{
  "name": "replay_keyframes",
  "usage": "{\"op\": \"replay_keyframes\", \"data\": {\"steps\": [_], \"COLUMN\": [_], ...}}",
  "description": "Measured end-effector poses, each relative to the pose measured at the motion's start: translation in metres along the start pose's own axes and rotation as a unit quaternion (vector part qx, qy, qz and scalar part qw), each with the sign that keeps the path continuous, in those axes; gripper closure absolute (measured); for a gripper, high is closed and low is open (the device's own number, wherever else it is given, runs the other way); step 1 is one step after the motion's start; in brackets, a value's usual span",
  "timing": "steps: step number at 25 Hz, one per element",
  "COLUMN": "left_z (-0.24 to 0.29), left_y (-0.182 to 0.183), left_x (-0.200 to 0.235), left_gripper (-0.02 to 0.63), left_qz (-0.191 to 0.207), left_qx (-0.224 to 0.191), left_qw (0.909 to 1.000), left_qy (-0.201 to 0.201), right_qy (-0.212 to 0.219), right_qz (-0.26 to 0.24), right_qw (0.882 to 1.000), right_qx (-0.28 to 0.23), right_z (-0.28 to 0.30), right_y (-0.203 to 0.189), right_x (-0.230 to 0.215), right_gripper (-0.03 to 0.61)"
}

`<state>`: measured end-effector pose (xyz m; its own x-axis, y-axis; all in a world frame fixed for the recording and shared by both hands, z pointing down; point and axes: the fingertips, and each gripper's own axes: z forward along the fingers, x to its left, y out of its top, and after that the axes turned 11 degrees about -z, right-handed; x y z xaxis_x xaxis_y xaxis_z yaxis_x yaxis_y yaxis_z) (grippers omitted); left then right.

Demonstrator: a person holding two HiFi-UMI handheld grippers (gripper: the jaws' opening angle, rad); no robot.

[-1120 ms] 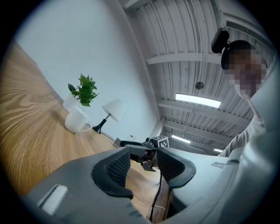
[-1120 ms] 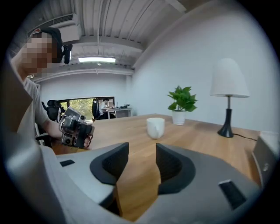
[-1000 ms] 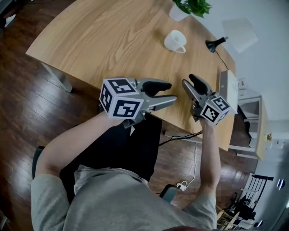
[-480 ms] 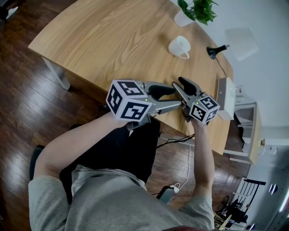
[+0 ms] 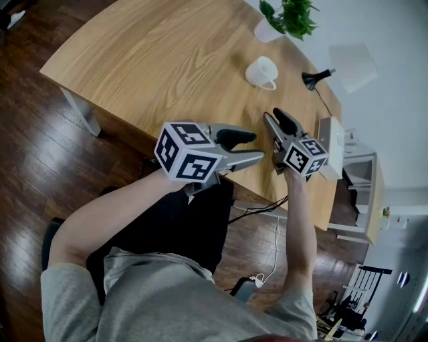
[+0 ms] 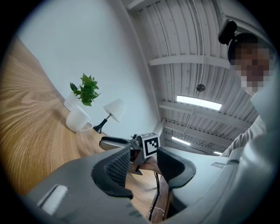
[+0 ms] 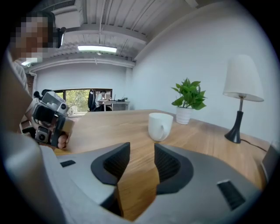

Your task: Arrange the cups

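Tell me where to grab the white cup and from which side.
Probably the rim wall of the white cup, one jaw inside, one outside, coming from the right hand-held gripper's side: it stands upright, mouth open, handle facing that gripper.

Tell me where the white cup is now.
In the head view the white cup stands upper right on the table, between the potted plant and the right gripper.
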<state>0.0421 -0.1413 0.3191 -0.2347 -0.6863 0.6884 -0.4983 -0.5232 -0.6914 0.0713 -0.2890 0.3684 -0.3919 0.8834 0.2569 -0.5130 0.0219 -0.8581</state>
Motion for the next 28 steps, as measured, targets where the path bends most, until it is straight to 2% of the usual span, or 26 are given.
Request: {"op": "replay_keyframes", "data": {"steps": [3, 6, 14, 16, 17, 22, 28], "left_z": [0.000, 0.000, -0.001, -0.001, -0.001, -0.002, -0.004], "left_y": [0.000, 0.000, -0.001, 0.000, 0.000, 0.001, 0.001], "left_x": [0.000, 0.001, 0.000, 0.000, 0.000, 0.000, 0.000], "left_gripper": [0.422, 0.422, 0.422, 0.422, 0.422, 0.422, 0.422], "left_qz": [-0.001, -0.001, -0.004, -0.005, -0.005, -0.004, -0.004], "left_qx": [-0.001, -0.001, -0.001, -0.001, -0.001, -0.001, 0.000], "left_qw": [1.0000, 1.0000, 1.0000, 1.0000, 1.0000, 1.0000, 1.0000], "left_qy": [0.000, 0.001, 0.000, -0.001, -0.001, -0.001, -0.002], "right_qy": [-0.041, -0.061, -0.045, -0.046, -0.047, -0.052, -0.057], "right_qz": [-0.024, -0.053, -0.092, -0.104, -0.105, -0.067, -0.027], "right_qw": [0.999, 0.997, 0.993, 0.991, 0.991, 0.994, 0.997], "right_qx": [0.001, 0.014, 0.064, 0.072, 0.075, 0.075, 0.040], "right_z": [0.005, 0.018, 0.067, 0.073, 0.074, 0.069, 0.046], "right_y": [0.013, 0.022, 0.017, 0.017, 0.017, 0.018, 0.019], "right_x": [-0.032, -0.055, -0.067, -0.066, -0.066, -0.066, -0.049], "right_gripper": [0.407, 0.407, 0.408, 0.468, 0.477, 0.502, 0.509]}}
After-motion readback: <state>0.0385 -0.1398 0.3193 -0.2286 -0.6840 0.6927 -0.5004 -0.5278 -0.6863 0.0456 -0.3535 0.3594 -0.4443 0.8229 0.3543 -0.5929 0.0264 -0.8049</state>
